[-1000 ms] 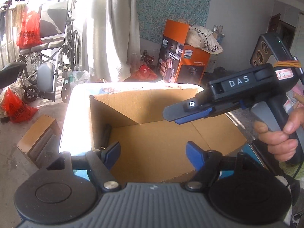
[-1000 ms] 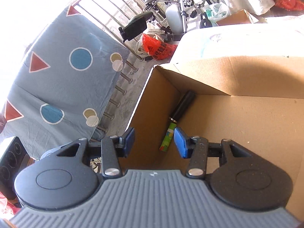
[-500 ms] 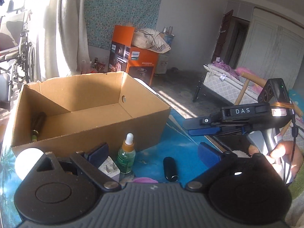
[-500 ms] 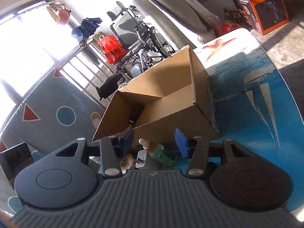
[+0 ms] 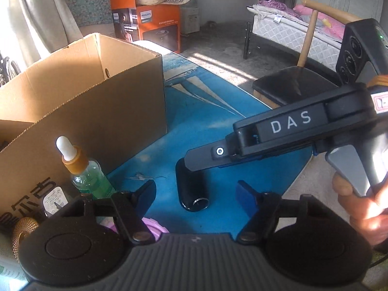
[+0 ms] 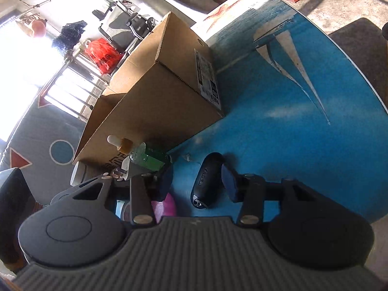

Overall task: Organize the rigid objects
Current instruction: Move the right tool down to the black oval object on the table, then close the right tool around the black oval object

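A black oblong case (image 5: 192,189) (image 6: 206,179) lies on the blue table (image 5: 218,131) in front of an open cardboard box (image 5: 84,92) (image 6: 165,101). My right gripper (image 6: 197,183) straddles the case with its jaws closing; the far pad is close to the case and the near pad stands clear of it. From the left wrist view the right gripper (image 5: 201,158) reaches in from the right over the case. My left gripper (image 5: 196,195) hovers near the case's lower end, jaws closing, nothing pressed. A green dropper bottle (image 5: 84,177) (image 6: 143,155) stands by the box.
A white plug (image 5: 54,200), a gold mesh piece (image 5: 23,230) and a pink object (image 5: 152,225) (image 6: 165,206) crowd the box's near corner. A black-seated chair (image 5: 291,82), an orange carton (image 5: 155,26) and a bed (image 5: 291,31) stand beyond the table's round edge.
Both views swung from the box's inside down to the table in front of it. The right gripper came down over the black case. The left jaws widened, then narrowed.
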Available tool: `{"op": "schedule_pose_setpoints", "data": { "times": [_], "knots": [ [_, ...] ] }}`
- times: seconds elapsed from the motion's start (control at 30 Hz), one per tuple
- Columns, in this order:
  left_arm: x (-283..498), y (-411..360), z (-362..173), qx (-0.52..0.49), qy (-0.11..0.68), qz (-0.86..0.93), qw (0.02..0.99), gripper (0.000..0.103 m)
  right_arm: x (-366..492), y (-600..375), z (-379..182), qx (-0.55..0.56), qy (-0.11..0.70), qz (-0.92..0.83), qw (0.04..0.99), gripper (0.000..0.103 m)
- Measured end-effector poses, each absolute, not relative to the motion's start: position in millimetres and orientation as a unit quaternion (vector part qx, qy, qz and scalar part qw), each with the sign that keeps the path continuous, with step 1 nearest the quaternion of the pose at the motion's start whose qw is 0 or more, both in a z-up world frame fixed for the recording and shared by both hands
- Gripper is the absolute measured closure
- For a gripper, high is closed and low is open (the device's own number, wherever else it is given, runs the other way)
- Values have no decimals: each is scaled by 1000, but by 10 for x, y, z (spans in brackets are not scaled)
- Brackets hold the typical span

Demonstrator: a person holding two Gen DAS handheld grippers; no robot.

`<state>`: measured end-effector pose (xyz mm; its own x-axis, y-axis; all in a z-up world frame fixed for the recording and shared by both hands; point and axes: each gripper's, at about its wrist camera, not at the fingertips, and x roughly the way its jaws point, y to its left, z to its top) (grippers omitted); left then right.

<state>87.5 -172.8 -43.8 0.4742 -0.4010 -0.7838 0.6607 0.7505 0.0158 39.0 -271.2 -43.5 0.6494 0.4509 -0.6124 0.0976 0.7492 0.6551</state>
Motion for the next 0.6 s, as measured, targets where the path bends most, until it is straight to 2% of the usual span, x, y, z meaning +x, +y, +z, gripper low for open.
{"op": "schedule_pose_setpoints", "data": {
  "times": [0.1, 0.27, 0.33, 0.6],
  "knots": [
    [924, -1773, -468, 170, 412, -306, 842, 41, 397, -2727, -460, 340, 410, 104, 840, 63],
    [993, -1820, -517, 172, 431, -297, 835, 66, 507, -2750, -516, 347, 419, 106, 832, 66],
    [1018, -1815, -544, 160, 443, -301, 829, 70, 522, -2761, -543, 350, 422, 106, 830, 66],
    [1002, -1864, -570, 154, 439, -306, 831, 70, 532, -2841, -616, 377, 425, 123, 814, 73]
  ]
}}
